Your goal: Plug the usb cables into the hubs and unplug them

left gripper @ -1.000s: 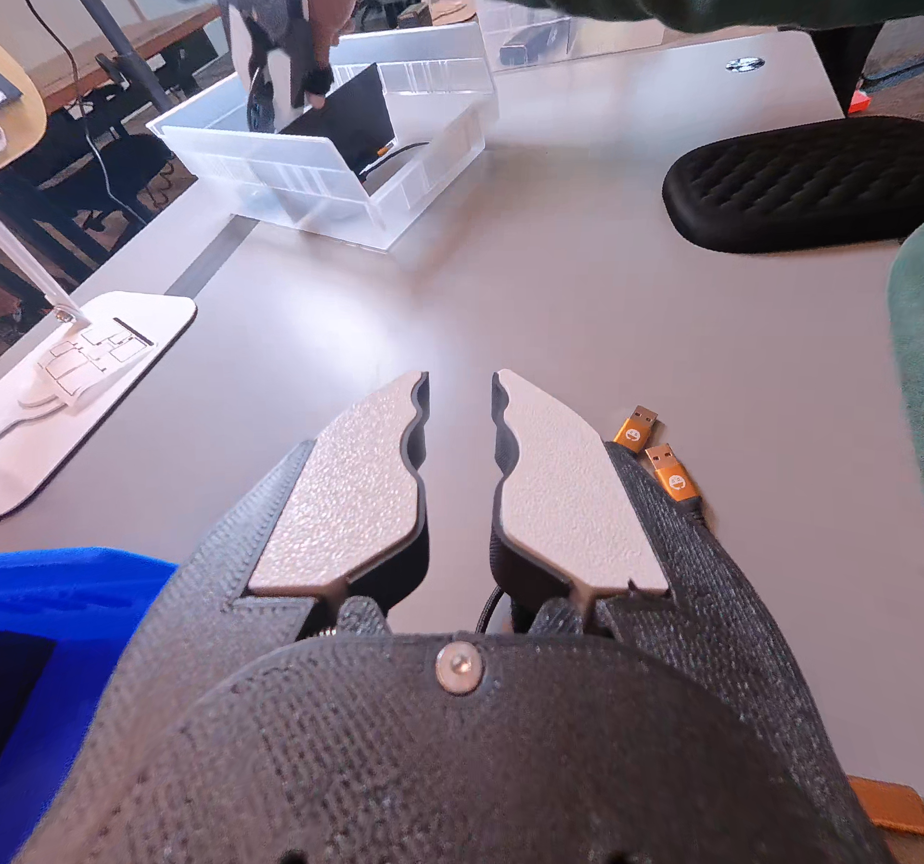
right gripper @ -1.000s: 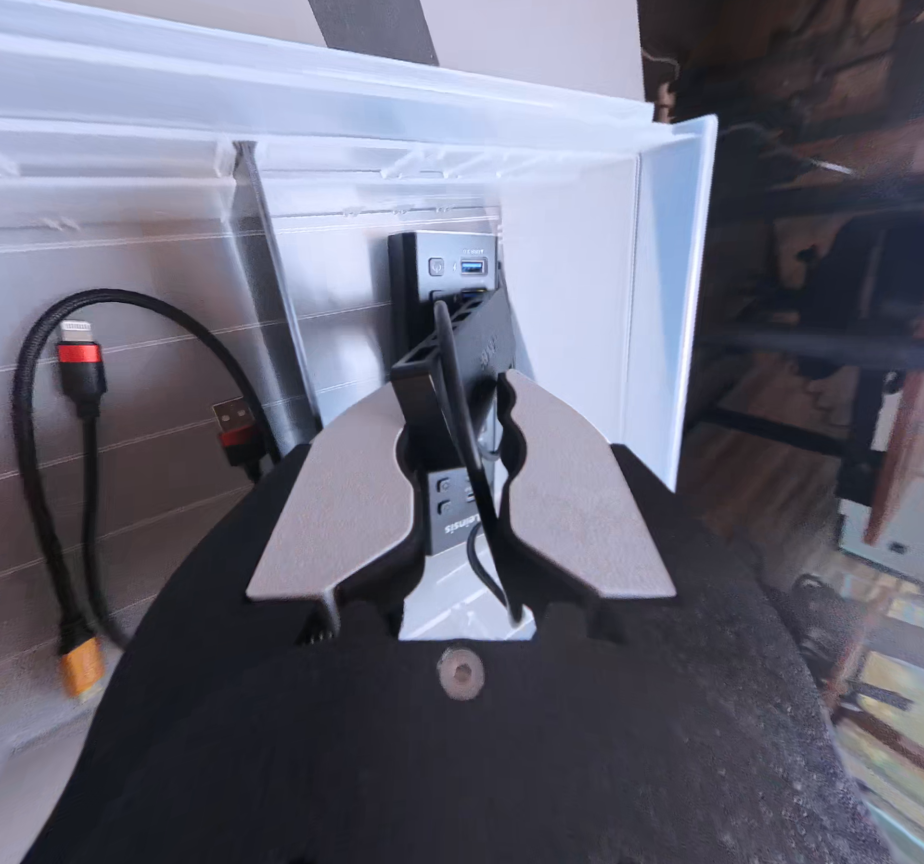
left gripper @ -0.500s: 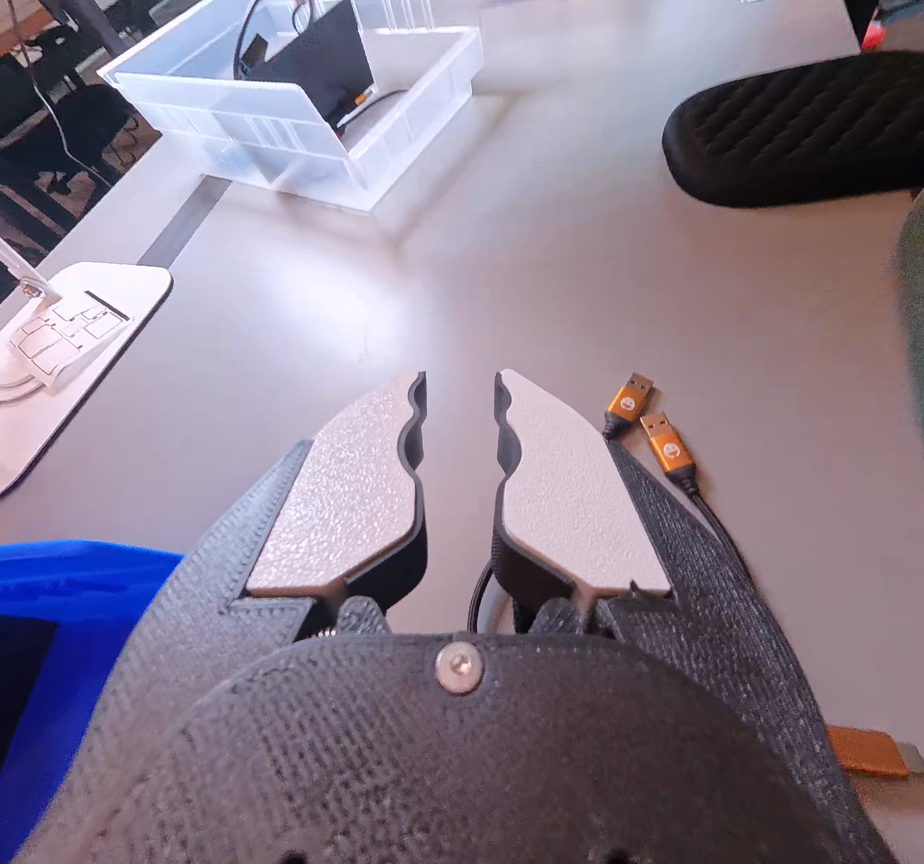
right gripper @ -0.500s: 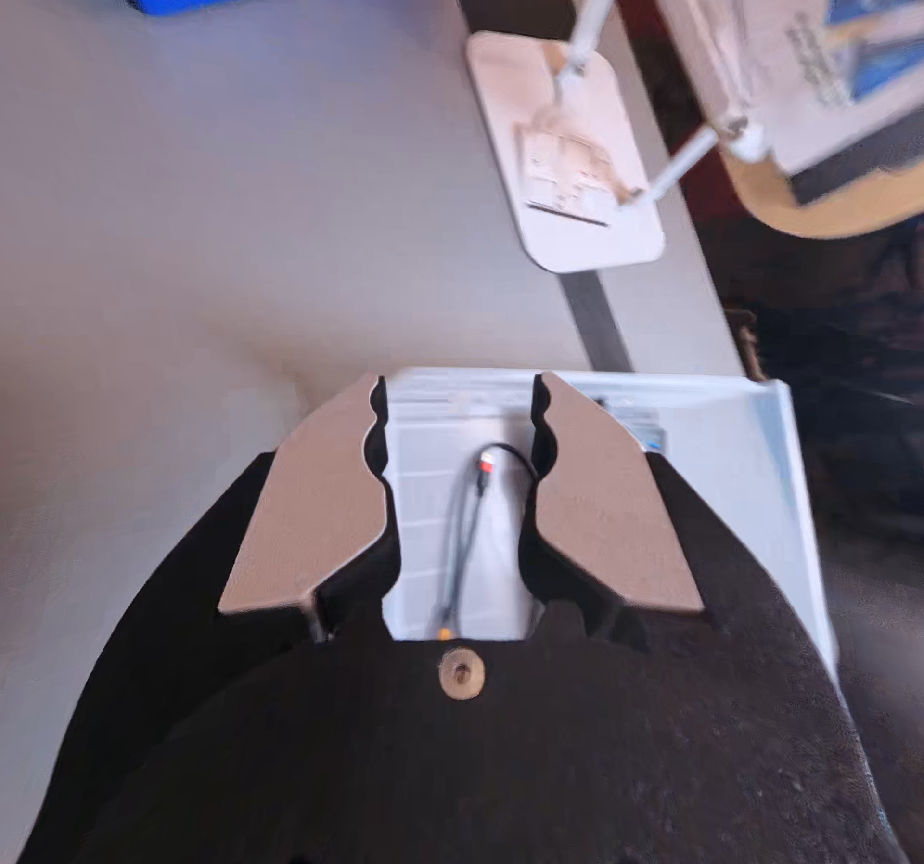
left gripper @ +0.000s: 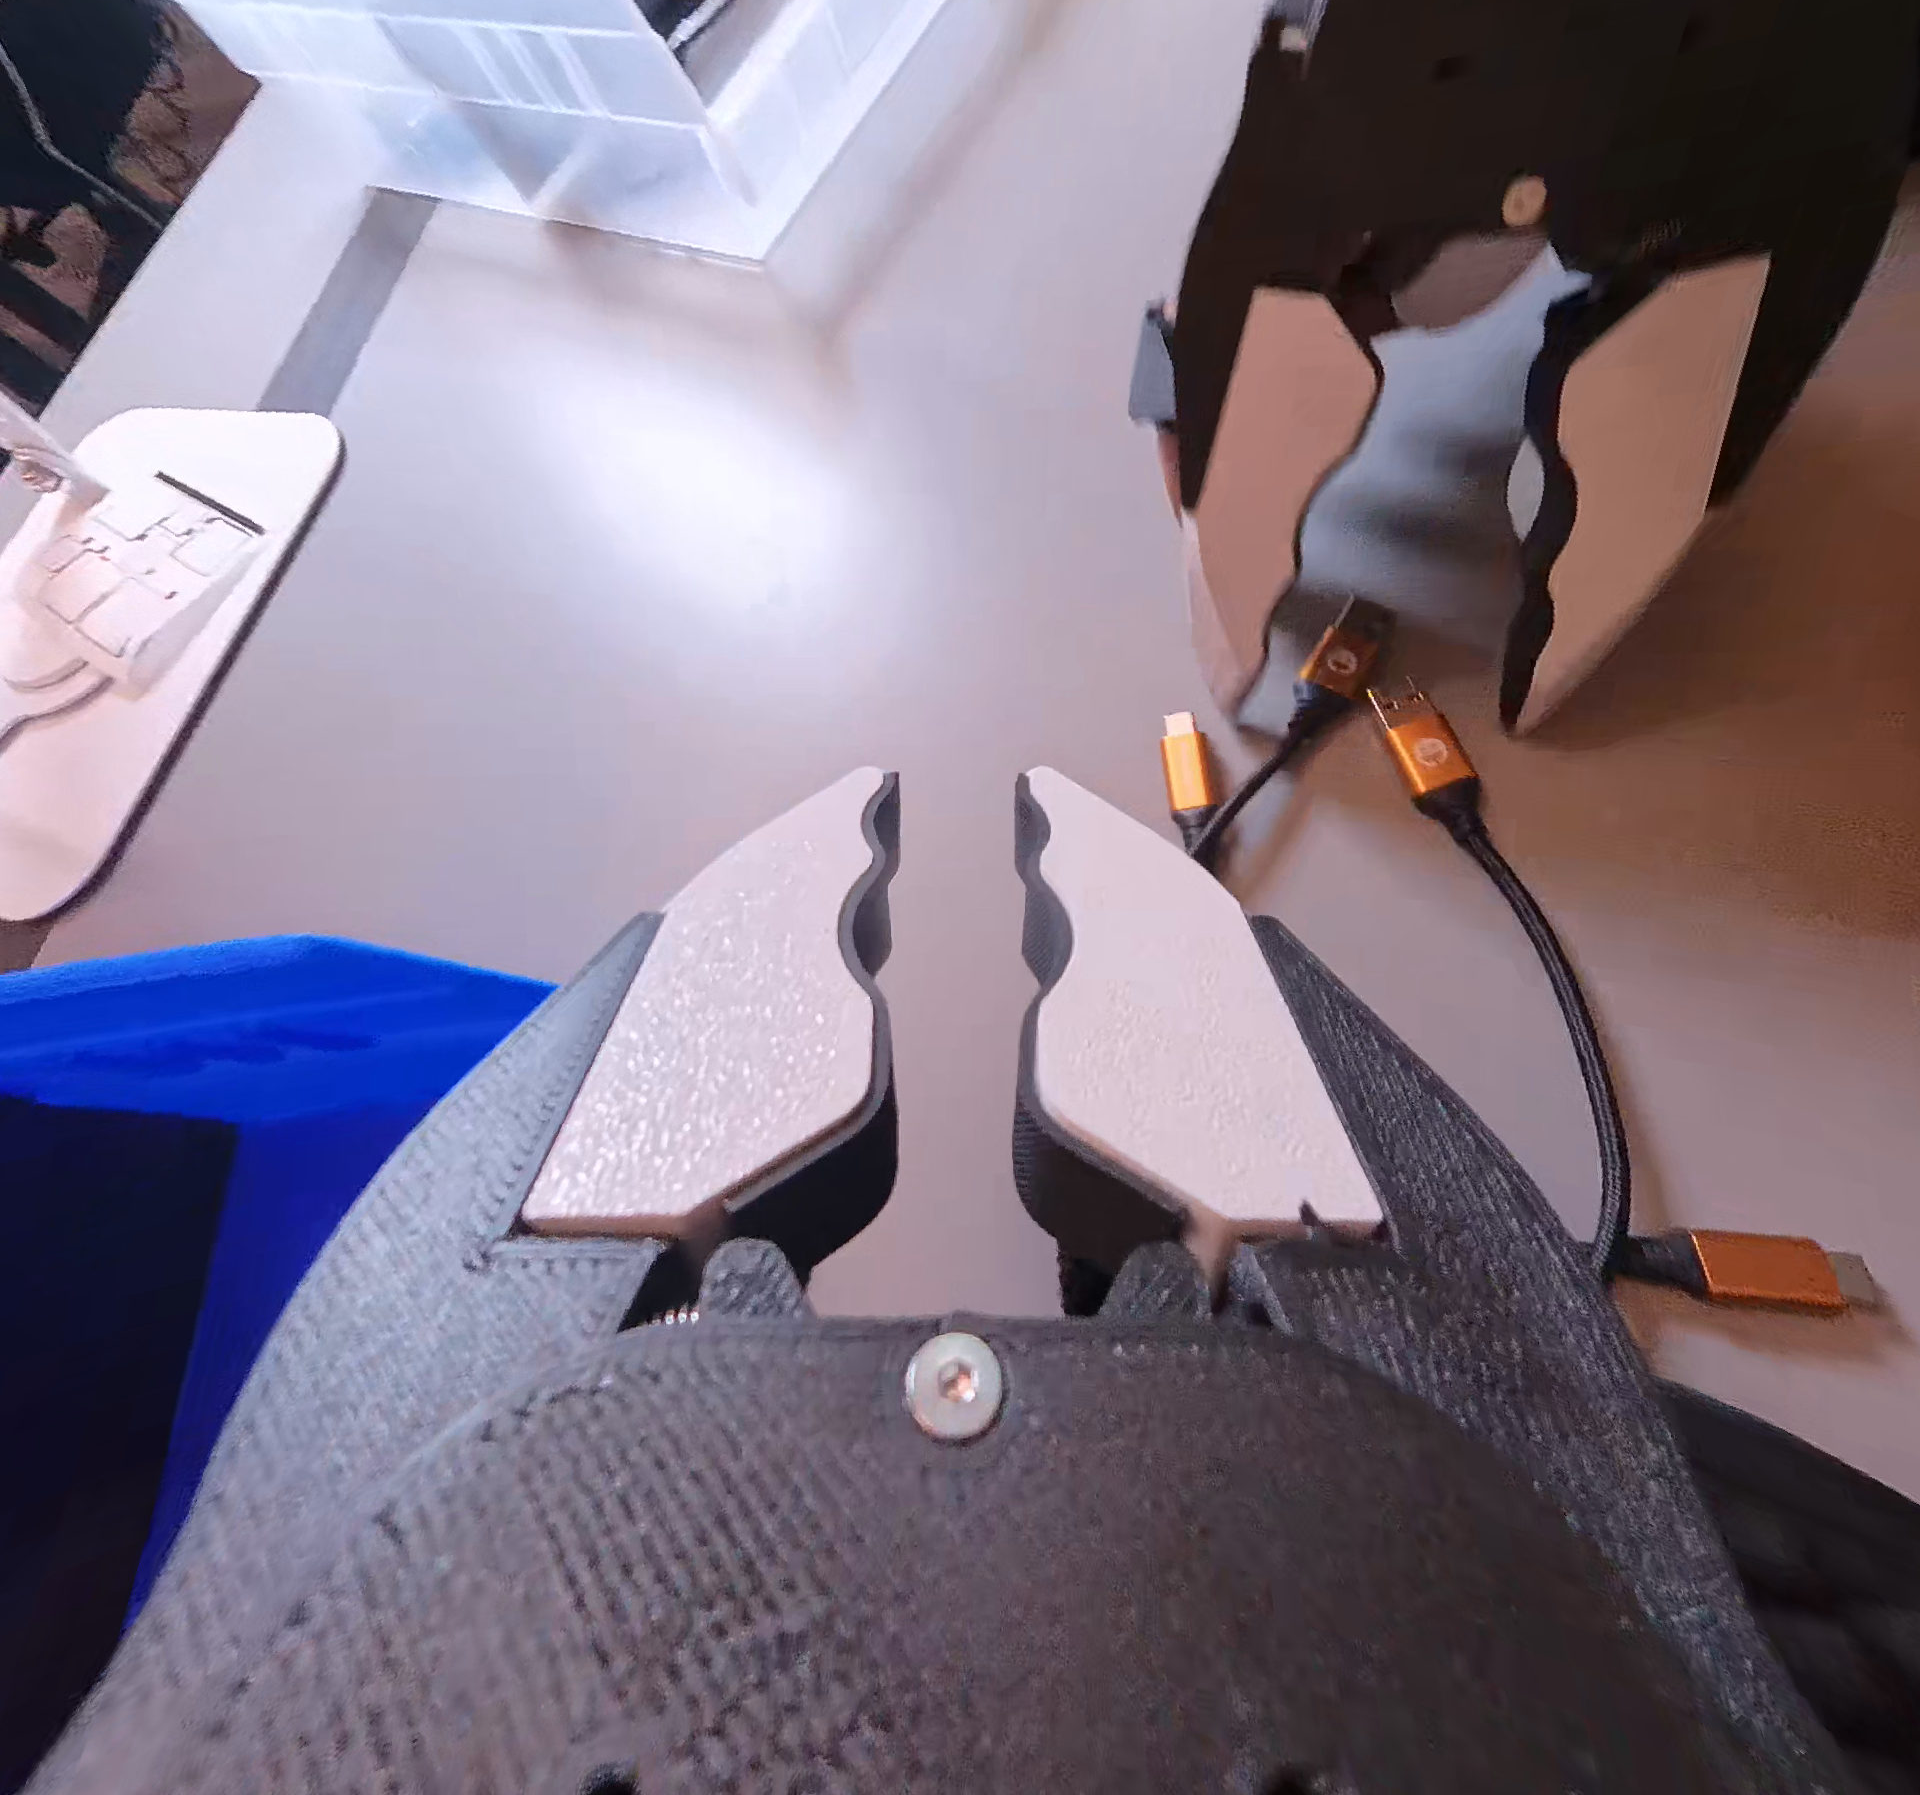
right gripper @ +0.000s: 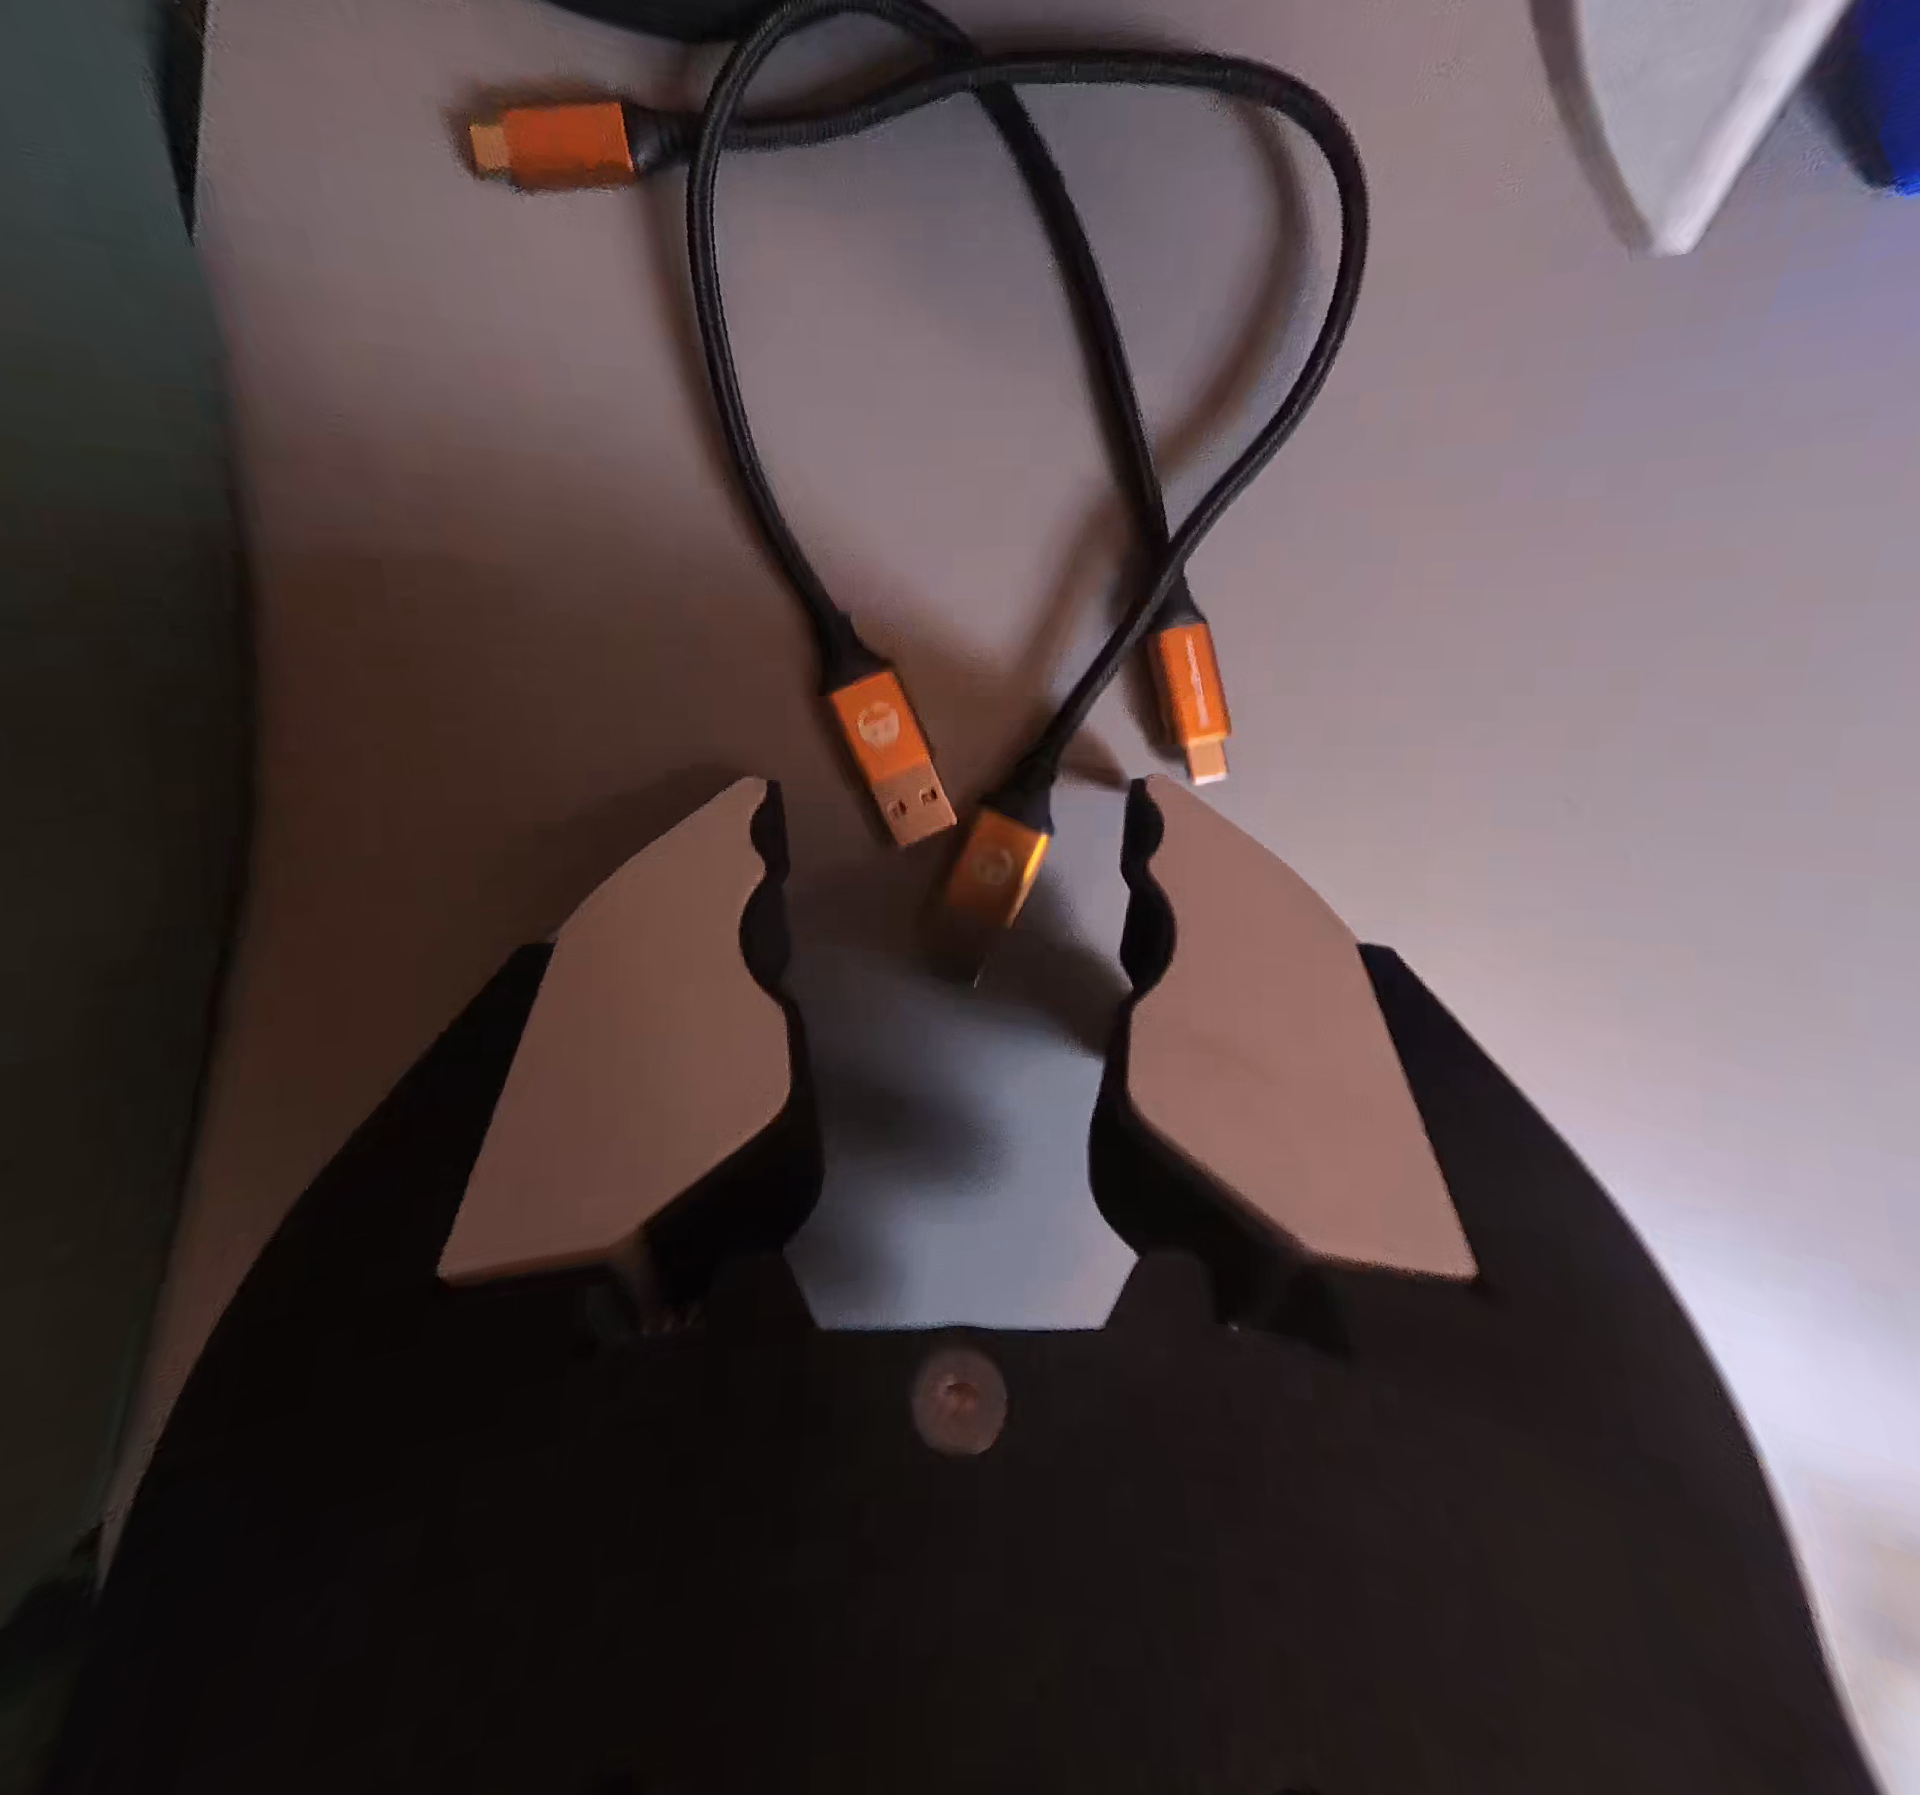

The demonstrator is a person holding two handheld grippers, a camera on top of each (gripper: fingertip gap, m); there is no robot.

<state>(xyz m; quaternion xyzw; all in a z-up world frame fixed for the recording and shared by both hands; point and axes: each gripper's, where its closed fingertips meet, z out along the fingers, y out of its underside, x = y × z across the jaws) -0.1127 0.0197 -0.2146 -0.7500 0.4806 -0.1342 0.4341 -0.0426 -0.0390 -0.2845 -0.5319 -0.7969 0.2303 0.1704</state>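
Left gripper (left gripper: 956, 800): nearest item in the left wrist view, low over the grey table (left gripper: 623, 550); fingers a little apart, nothing between them.

Blue bin (left gripper: 208, 1039): just left of the left gripper, at the near table edge.

Braided USB cables, two, black cord with orange plug shells: lying on the table just right of and beyond the left gripper, cords crossing one another. Nearest end, a small orange plug (left gripper: 1766, 1272), beside the left gripper's right finger. Farther on, a small orange connector (left gripper: 1187, 766), then two USB-A plugs side by side: the first USB-A plug (left gripper: 1429, 753) flat on bare table, the second USB-A plug (left gripper: 1340, 659) resting on a grey hub (left gripper: 1403, 540).

Right gripper (left gripper: 1377, 696): beyond the plugs, pointing down at the table, fingers spread wide and holding nothing; the second USB-A plug (right gripper: 997, 867) and the hub (right gripper: 956, 1122) lie between them, the first USB-A plug (right gripper: 894, 758) just past the tips.

White lamp base (left gripper: 135, 623): left side of the table, mid-distance.

Clear plastic bin (left gripper: 499, 52): far left of the table, holding a dark object and a cable; details unclear.
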